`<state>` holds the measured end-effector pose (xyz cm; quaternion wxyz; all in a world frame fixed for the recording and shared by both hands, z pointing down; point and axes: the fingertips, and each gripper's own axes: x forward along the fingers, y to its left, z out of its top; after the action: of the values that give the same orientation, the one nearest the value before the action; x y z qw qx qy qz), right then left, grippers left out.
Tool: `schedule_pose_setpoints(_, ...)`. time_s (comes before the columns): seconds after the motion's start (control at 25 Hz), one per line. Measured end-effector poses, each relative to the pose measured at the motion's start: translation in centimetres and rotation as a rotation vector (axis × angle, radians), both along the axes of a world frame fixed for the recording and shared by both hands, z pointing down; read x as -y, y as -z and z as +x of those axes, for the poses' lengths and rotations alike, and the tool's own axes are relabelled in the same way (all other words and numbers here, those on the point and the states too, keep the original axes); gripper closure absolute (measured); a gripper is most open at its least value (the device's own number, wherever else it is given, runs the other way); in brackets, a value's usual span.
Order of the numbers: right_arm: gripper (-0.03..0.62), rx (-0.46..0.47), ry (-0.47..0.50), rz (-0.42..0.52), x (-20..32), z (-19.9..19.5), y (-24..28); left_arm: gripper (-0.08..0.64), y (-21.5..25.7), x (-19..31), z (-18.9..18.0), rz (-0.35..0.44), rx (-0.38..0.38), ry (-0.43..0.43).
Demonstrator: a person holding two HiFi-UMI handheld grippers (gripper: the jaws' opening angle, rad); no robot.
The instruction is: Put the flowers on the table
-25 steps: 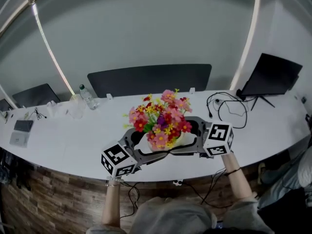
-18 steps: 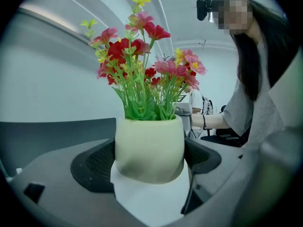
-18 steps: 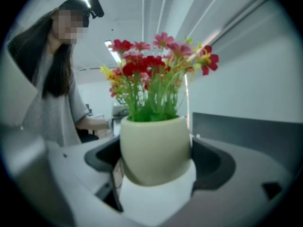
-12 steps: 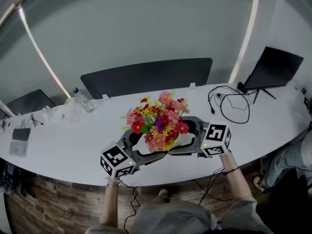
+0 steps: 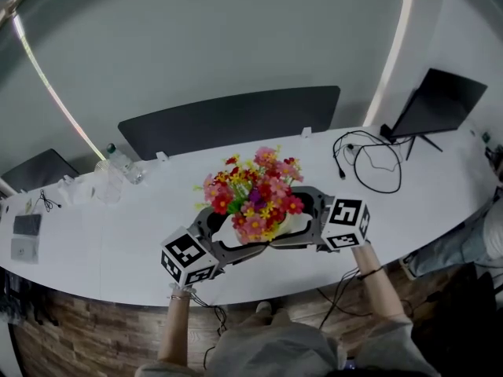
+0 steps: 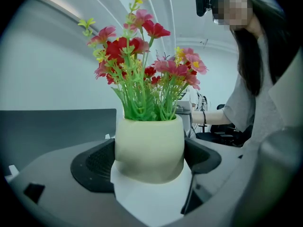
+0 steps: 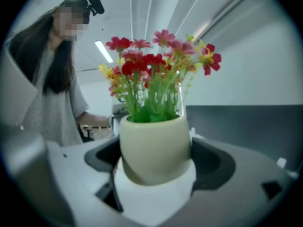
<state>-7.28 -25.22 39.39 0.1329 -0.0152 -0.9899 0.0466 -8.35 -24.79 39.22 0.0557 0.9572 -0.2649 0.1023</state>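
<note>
A bunch of pink, red and yellow flowers (image 5: pixel 255 195) stands in a cream pot (image 5: pixel 289 225), held in the air over the front part of the long white table (image 5: pixel 102 242). My left gripper (image 5: pixel 234 234) comes in from the lower left and my right gripper (image 5: pixel 297 222) from the right; both are shut on the pot from opposite sides. In the left gripper view the pot (image 6: pixel 149 148) sits squeezed between the dark pads (image 6: pixel 94 164), with the flowers (image 6: pixel 142 70) above. The right gripper view shows the same pot (image 7: pixel 155 148) and flowers (image 7: pixel 156 70) in its own grip (image 7: pixel 156 162).
On the table stand a water bottle (image 5: pixel 126 168) at the back left, a coil of black cables (image 5: pixel 369 159) at the back right and a dark screen (image 5: pixel 440 100) beyond it. A phone (image 5: pixel 23 238) lies far left. A dark panel (image 5: pixel 228 120) runs behind the table.
Both grippers keep the pot between them in the same pose. In the head view the bottle and the things at the left have slid leftwards and the table edge sits a little lower.
</note>
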Motion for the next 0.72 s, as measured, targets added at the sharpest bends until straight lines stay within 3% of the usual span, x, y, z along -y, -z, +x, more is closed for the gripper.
schedule_pose_setpoints(0.32, 0.137, 0.006, -0.005, -0.018, 2.2, -0.7, -0.8, 0.11, -0.8, 2.2, -0.7, -0.002, -0.033, 0.003)
schedule_pose_setpoints(0.72, 0.138, -0.026, 0.017, -0.042, 4.6, -0.3, -4.2, 0.11, -4.0, 4.5, -0.3, -0.036, 0.018, 0.015)
